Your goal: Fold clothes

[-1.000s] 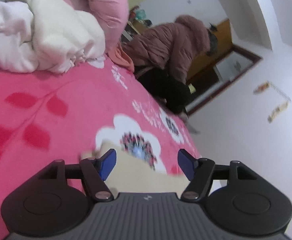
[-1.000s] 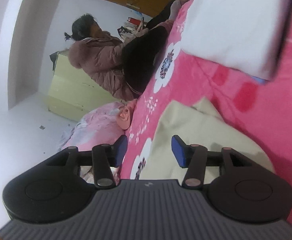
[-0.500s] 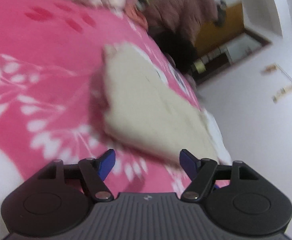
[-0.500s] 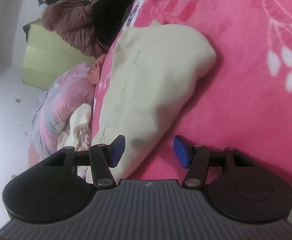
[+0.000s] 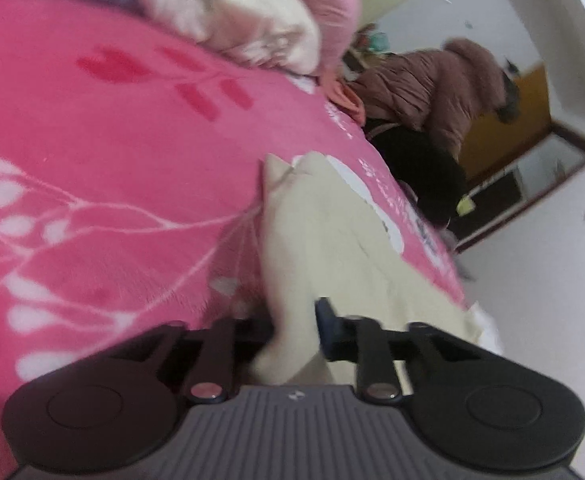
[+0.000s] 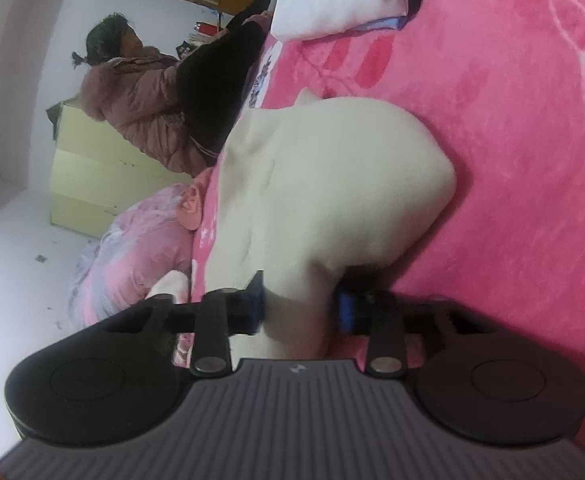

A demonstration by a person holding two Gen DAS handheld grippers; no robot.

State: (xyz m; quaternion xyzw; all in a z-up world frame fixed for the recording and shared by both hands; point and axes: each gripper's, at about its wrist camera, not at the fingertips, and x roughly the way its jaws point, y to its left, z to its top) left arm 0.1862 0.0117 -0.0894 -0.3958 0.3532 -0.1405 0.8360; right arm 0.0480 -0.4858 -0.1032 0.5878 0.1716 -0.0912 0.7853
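— What sort of room is it?
— A bedroom: white walls (image 5: 540, 280), a pale floor (image 6: 8, 264), and a bed under a pink flowered blanket (image 5: 92, 152).
— Furniture?
— Pale yellow drawers (image 6: 88, 184) stand behind a person in a mauve padded jacket (image 6: 132, 96) seated at the bed's edge; a wood-framed mirror (image 5: 532, 176) too.

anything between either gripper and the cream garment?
No. The jaws have just been closing, and both the left gripper and right gripper now pinch the cream garment on the pink blanket.
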